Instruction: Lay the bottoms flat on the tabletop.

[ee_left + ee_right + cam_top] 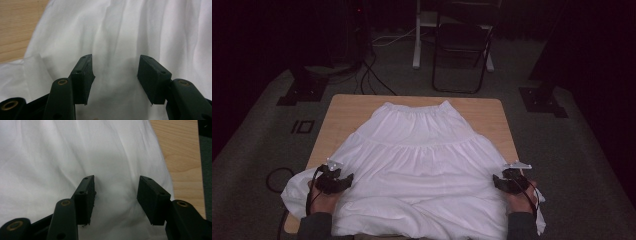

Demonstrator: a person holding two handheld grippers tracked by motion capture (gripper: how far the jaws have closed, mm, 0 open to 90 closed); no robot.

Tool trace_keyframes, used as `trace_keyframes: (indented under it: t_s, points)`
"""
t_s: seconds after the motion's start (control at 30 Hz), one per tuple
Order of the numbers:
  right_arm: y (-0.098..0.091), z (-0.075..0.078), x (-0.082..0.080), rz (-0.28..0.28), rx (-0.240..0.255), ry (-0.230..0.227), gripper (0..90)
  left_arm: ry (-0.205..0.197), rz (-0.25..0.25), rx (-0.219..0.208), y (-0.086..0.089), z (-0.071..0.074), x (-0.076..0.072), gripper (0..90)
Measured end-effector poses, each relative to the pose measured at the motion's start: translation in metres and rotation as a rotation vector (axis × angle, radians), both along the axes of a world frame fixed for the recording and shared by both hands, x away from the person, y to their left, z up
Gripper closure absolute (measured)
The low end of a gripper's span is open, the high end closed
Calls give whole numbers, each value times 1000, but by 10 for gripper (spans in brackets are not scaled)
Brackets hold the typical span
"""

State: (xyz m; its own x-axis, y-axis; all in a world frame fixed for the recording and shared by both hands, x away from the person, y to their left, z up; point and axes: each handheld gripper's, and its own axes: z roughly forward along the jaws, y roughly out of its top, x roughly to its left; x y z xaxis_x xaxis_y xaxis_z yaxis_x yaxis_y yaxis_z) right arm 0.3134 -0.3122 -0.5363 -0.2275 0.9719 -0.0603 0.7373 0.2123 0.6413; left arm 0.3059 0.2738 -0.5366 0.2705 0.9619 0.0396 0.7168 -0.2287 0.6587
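A white tiered skirt (422, 160) lies spread on the wooden table (347, 107), waistband at the far end, hem toward the person. My left gripper (343, 181) rests on the skirt's near left part, held by a hand. Its jaws stand apart in the left gripper view, my left gripper (115, 75) open over white cloth (117, 30) with nothing pinched. My right gripper (499, 183) sits at the skirt's near right edge. In the right gripper view, my right gripper (115, 195) is open above the fabric (62, 157), with bare table (182, 157) to its right.
The skirt's hem hangs over the table's near edge and left corner (294, 192). A black folding chair (462, 50) and a white stand (417, 35) are beyond the table. Cables (372, 75) and black floor plates (302, 90) lie on the grey carpet.
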Motion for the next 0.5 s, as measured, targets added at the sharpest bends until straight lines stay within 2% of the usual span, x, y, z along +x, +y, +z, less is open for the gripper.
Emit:
trace_keyframes:
  t_s: [0.07, 0.17, 0.27, 0.4, 0.5]
  points:
    - [-3, -1, -1, -2, 26, -3, 484, 2, 1, -26, 3, -1, 0, 461]
    - [-4, -2, -2, -6, 42, -13, 501, -12, 9, -37, 5, -2, -1, 491]
    - [-3, -2, -4, 3, 41, -14, 560, -22, -2, -46, 7, -2, -3, 678]
    - [-2, -2, -7, 16, 35, -19, 642, -17, -21, -57, 7, -2, -7, 842]
    - [0, -2, -9, 20, 31, -21, 693, -17, -29, -49, 6, -2, -9, 885]
